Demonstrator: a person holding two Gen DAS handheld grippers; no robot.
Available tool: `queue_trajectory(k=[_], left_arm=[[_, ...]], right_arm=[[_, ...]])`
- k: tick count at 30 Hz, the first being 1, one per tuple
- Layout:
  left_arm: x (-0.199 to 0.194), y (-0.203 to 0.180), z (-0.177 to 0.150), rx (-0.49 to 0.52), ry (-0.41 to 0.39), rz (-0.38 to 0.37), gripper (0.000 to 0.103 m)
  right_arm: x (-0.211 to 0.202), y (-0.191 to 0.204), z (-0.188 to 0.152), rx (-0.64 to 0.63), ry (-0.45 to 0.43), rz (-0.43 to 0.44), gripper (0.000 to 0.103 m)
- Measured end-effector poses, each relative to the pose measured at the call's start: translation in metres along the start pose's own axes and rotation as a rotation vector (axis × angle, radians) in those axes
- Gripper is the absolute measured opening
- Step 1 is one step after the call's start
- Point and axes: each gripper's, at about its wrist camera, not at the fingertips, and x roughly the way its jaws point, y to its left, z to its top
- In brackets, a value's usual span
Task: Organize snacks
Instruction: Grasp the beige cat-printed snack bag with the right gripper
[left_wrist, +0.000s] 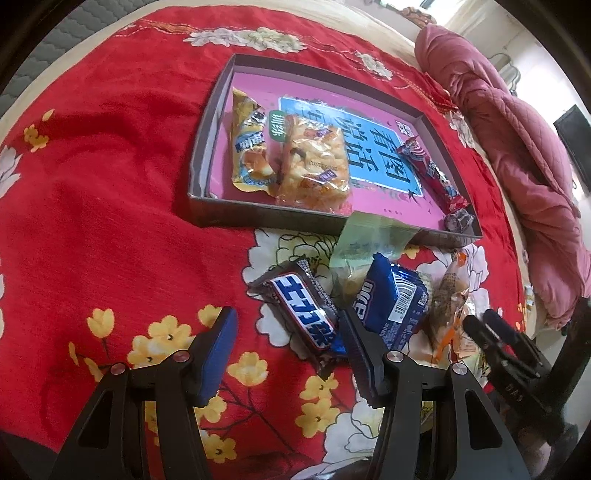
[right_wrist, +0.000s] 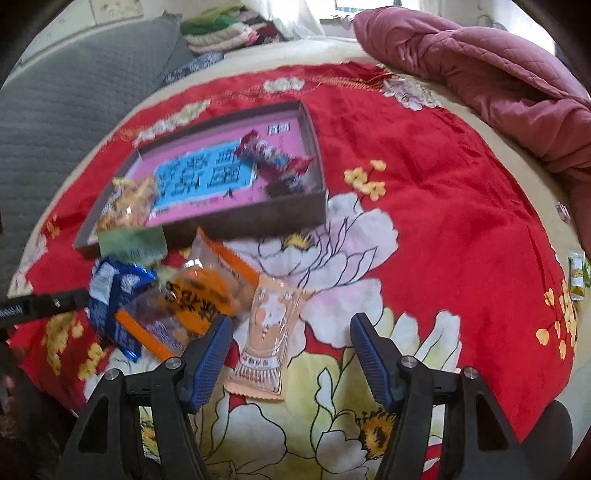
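Observation:
A shallow dark box (left_wrist: 258, 214) with a pink printed floor lies on the red floral cloth. It holds a yellow packet (left_wrist: 251, 144), an orange cracker packet (left_wrist: 314, 166), a long red packet (left_wrist: 432, 170) and a small dark candy (left_wrist: 458, 221). In front of it lies a pile: a green packet (left_wrist: 365, 236) leaning on the box wall, a Snickers-style bar (left_wrist: 303, 314), a blue packet (left_wrist: 395, 302) and a brown-orange packet (left_wrist: 447, 302). My left gripper (left_wrist: 290, 354) is open over the bar's near end. My right gripper (right_wrist: 291, 354) is open around a clear pinkish packet (right_wrist: 266, 339), pads apart from it.
A pink quilt (right_wrist: 480, 62) is bunched along the far right of the bed. A grey mat (right_wrist: 74, 110) and folded clothes (right_wrist: 221, 29) lie beyond the cloth at the left. Small green-yellow packets (right_wrist: 576, 273) sit at the right edge.

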Motion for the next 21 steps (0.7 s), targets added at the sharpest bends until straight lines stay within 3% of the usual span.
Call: queue_trajectory(k=[7, 14, 21], left_arm=[[0.007, -0.008, -0.003, 0.012, 0.005, 0.027, 0.059], [0.014, -0.009, -0.001, -0.003, 0.01, 0.049, 0.059], [0.02, -0.013, 0.002, -0.012, 0.013, 0.086, 0.059]], right_arm=[[0.011, 0.007, -0.005, -0.038, 0.037, -0.033, 0.065], [0.012, 0.009, -0.005, -0.058, 0.032, -0.031, 0.053], [0.015, 0.011, -0.004, -0.072, 0.033, -0.031, 0.05]])
